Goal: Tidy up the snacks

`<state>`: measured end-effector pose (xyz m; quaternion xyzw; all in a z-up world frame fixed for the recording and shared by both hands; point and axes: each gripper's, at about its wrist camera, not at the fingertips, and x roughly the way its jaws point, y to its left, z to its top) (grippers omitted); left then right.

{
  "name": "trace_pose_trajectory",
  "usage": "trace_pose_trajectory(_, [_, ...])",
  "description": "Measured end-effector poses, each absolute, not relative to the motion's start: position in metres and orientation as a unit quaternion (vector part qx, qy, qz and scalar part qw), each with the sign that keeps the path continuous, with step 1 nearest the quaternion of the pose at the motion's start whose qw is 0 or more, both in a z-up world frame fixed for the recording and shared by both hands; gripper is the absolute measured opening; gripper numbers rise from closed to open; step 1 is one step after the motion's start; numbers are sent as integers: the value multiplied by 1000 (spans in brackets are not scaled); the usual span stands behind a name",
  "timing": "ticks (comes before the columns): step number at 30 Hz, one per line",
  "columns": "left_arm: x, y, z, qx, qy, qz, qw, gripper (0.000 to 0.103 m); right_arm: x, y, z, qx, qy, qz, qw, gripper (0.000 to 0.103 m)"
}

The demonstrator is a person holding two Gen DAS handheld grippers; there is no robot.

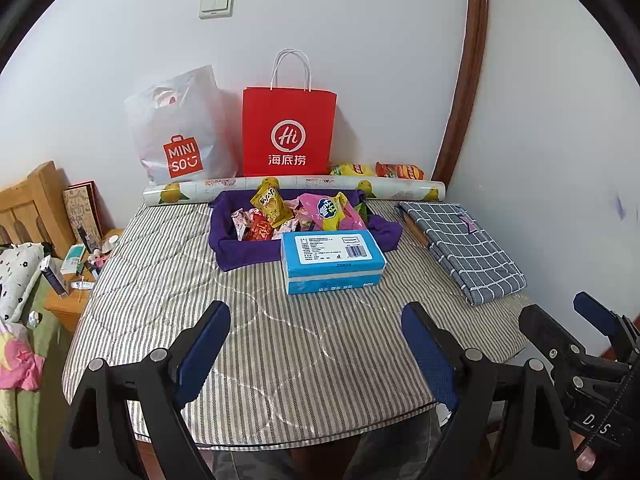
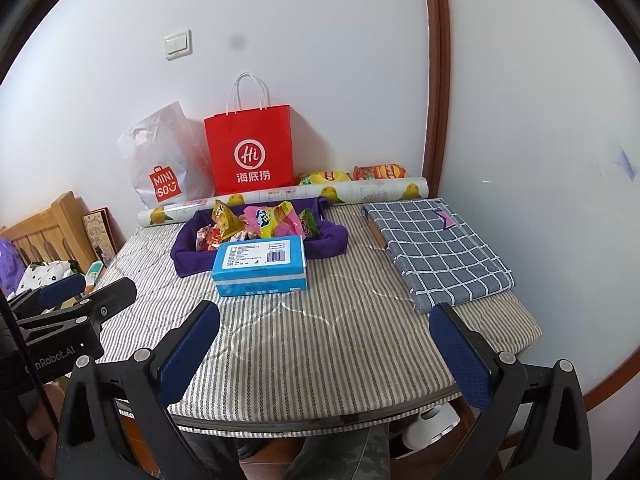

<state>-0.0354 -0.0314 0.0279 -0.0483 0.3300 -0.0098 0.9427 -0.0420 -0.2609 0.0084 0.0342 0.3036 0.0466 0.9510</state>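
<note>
A purple fabric basket (image 1: pixel 240 248) (image 2: pixel 188 256) at the back middle of the striped table holds several snack packets, among them a yellow one (image 1: pixel 269 205) (image 2: pixel 225 216) and a pink one (image 1: pixel 332 213) (image 2: pixel 267 221). Two chip bags (image 1: pixel 376 169) (image 2: pixel 352 174) lie by the wall behind a patterned roll (image 1: pixel 296 188) (image 2: pixel 288 196). My left gripper (image 1: pixel 316 340) is open and empty over the table's front. My right gripper (image 2: pixel 324 344) is open and empty too, beside it on the right; it also shows in the left wrist view (image 1: pixel 568 332).
A blue tissue box (image 1: pixel 332 260) (image 2: pixel 260 266) stands in front of the basket. A red paper bag (image 1: pixel 288 132) (image 2: pixel 250 152) and a white Miniso bag (image 1: pixel 180 136) (image 2: pixel 160 160) lean on the wall. A folded checked cloth (image 1: pixel 460 240) (image 2: pixel 436 248) lies at the right. A cluttered bedside stand (image 1: pixel 76 272) is left.
</note>
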Motion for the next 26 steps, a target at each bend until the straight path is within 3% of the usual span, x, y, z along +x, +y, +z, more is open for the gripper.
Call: trace_pose_trajectory(26, [-35, -34, 29, -49, 329, -10, 943, 87, -44, -260, 11, 35, 300, 49, 952, 103])
